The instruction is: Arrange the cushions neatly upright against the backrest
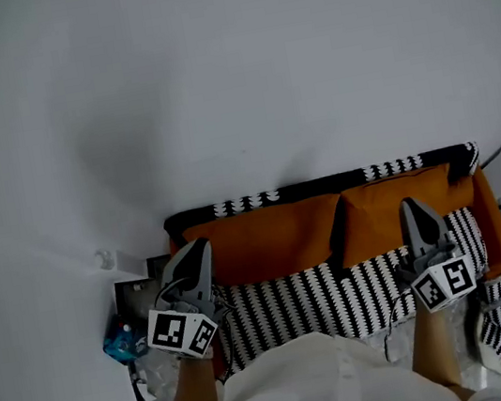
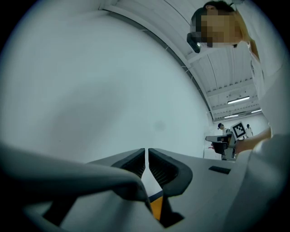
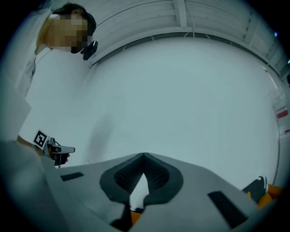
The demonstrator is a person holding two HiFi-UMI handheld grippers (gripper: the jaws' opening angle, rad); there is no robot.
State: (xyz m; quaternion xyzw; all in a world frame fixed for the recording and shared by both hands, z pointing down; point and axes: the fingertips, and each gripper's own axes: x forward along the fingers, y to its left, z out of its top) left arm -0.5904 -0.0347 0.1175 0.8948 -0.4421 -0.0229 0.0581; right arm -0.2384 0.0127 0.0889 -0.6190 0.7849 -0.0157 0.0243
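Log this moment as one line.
left gripper: shut, empty | right gripper: shut, empty | left cushion, right cushion: upright against backrest

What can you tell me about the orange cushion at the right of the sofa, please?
The right orange cushion is plain, soft-looking fabric, rectangular with a pointed upper corner. It stands upright against the patterned backrest, its base on the striped seat, a dark crease between it and the left orange cushion. The right gripper overlaps its right part; contact is unclear.

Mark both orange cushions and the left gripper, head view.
left orange cushion (image 1: 271, 239), head view, middle of its front face.
right orange cushion (image 1: 373, 220), head view, left half of its front face.
left gripper (image 1: 202, 244), head view, tip of its shut jaws.
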